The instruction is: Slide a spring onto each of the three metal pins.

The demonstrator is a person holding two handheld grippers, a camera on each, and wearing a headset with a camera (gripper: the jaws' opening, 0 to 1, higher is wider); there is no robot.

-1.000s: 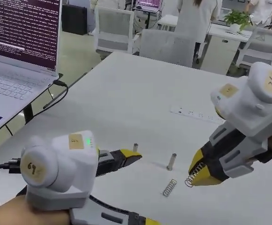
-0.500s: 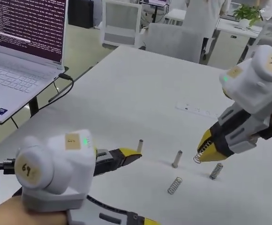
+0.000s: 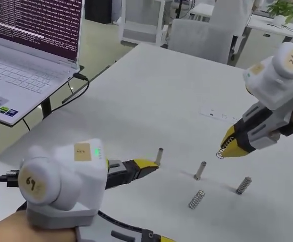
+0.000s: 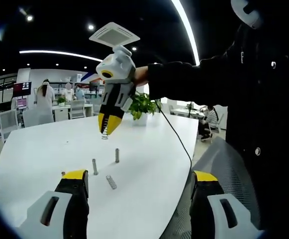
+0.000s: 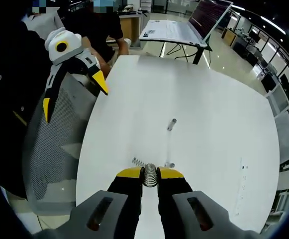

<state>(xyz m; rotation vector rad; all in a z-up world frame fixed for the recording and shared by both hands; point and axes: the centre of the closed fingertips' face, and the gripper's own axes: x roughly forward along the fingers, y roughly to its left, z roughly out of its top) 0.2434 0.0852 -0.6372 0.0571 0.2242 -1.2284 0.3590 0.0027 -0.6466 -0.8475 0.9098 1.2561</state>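
Two bare metal pins stand on the white table. To their right a spring stands upright, seemingly round a third pin. A loose spring lies in front of them. My right gripper hovers above and behind the right-hand pins, shut on another spring that hangs from its tips. My left gripper is low at the near left, wide open and holding nothing. One of its fingertips sits just left of the nearest pin.
An open laptop sits on a stand at the far left, with a cable trailing to the table edge. A white power strip lies behind the pins. Chairs and desks stand beyond the table.
My right gripper has risen from the table surface and drawn back to the right with its spring, uncovering the upright spring. The left gripper has stayed put; the camera shifted.
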